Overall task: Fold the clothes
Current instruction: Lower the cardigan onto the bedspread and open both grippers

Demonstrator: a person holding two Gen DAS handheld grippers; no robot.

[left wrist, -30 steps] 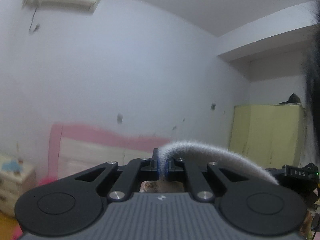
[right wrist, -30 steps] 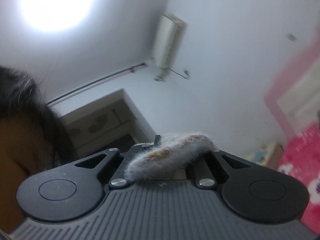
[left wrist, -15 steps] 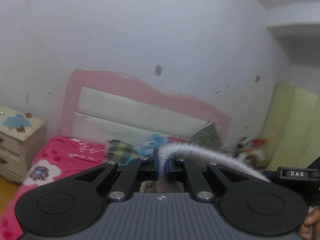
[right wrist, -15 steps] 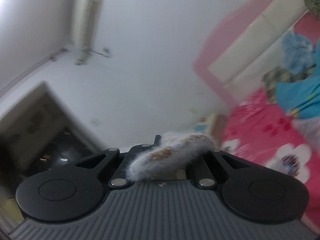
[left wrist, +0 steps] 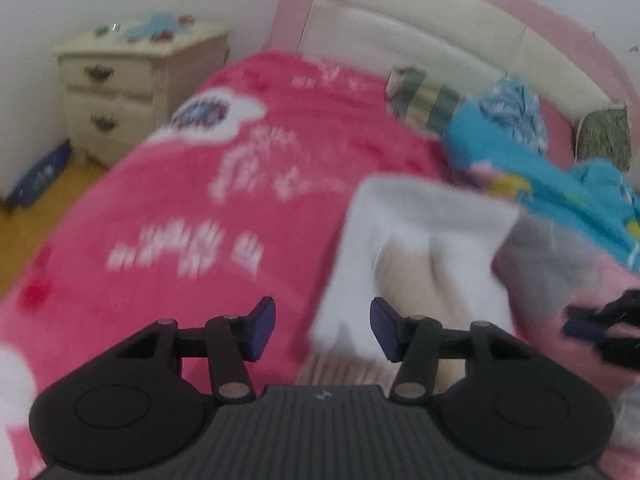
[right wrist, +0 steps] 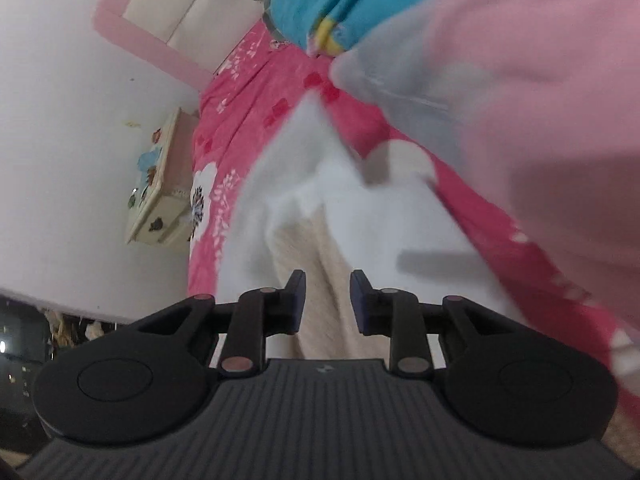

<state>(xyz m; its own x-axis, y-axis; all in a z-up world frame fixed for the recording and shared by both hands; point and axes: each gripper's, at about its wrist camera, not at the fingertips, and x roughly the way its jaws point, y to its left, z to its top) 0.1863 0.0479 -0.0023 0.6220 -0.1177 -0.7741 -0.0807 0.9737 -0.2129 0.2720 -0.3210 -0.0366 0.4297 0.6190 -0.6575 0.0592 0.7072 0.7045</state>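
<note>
A fluffy white and cream garment (left wrist: 416, 256) lies blurred on the pink bedspread (left wrist: 192, 208). My left gripper (left wrist: 322, 330) hangs over its near left edge with its jaws opening; the garment's corner shows in the gap, with neither pad on it. In the right wrist view the same garment (right wrist: 360, 232) spreads below my right gripper (right wrist: 328, 300). Its jaws are opening too, the cream fabric showing between them and no pad pressing it. The right gripper (left wrist: 600, 332) also shows at the right edge of the left wrist view.
A pink and grey garment (right wrist: 520, 92) lies right of the white one, with blue clothes (left wrist: 520, 160) and a striped piece (left wrist: 424, 96) behind it near the padded headboard (left wrist: 440, 32). A cream nightstand (left wrist: 132, 80) stands left of the bed on a wooden floor (left wrist: 32, 216).
Both grippers swung down from the wall and ceiling to the bed. Each was shut on the fluffy garment's edge; now both stand apart and the garment lies on the bedspread.
</note>
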